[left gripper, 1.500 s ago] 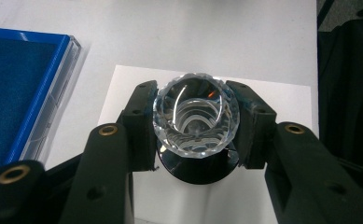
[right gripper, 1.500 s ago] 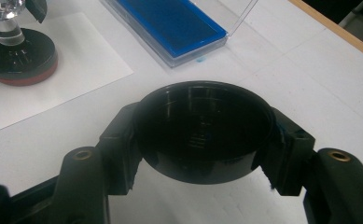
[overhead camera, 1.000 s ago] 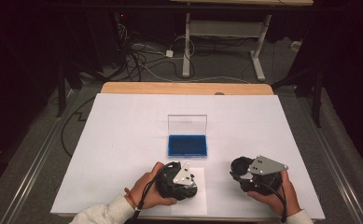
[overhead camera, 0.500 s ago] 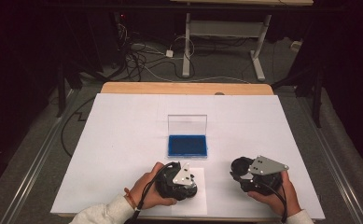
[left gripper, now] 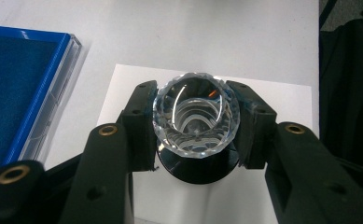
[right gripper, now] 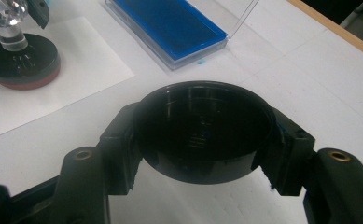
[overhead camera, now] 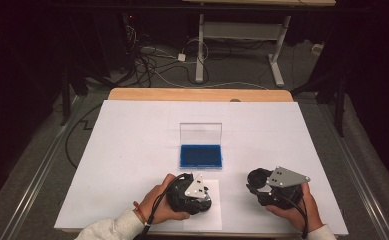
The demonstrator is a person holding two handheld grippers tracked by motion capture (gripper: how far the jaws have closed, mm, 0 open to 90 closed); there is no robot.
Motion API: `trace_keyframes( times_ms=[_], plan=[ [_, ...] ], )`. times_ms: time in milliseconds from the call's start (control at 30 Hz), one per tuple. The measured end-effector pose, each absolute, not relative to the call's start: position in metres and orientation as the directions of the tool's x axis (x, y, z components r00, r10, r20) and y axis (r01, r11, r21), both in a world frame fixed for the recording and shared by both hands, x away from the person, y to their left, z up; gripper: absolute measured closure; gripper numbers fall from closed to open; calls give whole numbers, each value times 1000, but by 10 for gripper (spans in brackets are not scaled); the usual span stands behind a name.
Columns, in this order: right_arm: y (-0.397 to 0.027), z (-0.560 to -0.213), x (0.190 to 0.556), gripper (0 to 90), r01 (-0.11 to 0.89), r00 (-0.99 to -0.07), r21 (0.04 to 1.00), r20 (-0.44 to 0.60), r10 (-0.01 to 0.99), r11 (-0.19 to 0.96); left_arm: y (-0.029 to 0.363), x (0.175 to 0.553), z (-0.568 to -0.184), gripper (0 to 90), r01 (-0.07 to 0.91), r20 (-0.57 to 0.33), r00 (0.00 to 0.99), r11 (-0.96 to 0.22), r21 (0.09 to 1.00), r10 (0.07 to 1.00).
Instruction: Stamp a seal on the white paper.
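My left gripper (left gripper: 196,125) is shut on the faceted crystal knob (left gripper: 196,114) of a round stamp, whose black base (left gripper: 198,171) rests upright on a small white sheet of paper (left gripper: 282,100). In the high view the left gripper (overhead camera: 189,192) sits over that paper (overhead camera: 213,216) at the table's front. My right gripper (right gripper: 202,140) is shut on a black round cap (right gripper: 202,130), open side up, held just above the table; it is the right gripper (overhead camera: 262,184) at the front right. The stamp (right gripper: 20,60) stands to the cap's left.
A blue ink pad (overhead camera: 200,156) lies in a clear case at the table's middle, its lid (overhead camera: 200,134) standing upright behind it. The white table cover (overhead camera: 132,150) ends at a wooden back edge (overhead camera: 197,94). Cables and a desk frame lie on the floor beyond.
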State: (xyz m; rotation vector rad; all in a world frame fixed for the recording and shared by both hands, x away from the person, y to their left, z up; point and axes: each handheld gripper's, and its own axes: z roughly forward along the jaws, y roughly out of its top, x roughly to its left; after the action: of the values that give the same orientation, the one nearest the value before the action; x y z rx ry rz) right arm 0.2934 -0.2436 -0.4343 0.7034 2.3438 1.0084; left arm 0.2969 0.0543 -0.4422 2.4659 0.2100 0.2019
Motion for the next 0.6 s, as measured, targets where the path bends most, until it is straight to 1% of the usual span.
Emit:
trace_keyframes(
  times_ms=[267,600],
  plan=[
    [-246,-432,294,391,275,-752,780,-190,632,562,54,297,-442,550,95,98,975,-779,620,197],
    [-246,-433,295,391,277,-753,783,-183,632,557,55,296,-444,550,94,100,975,-770,631,200]
  ],
)
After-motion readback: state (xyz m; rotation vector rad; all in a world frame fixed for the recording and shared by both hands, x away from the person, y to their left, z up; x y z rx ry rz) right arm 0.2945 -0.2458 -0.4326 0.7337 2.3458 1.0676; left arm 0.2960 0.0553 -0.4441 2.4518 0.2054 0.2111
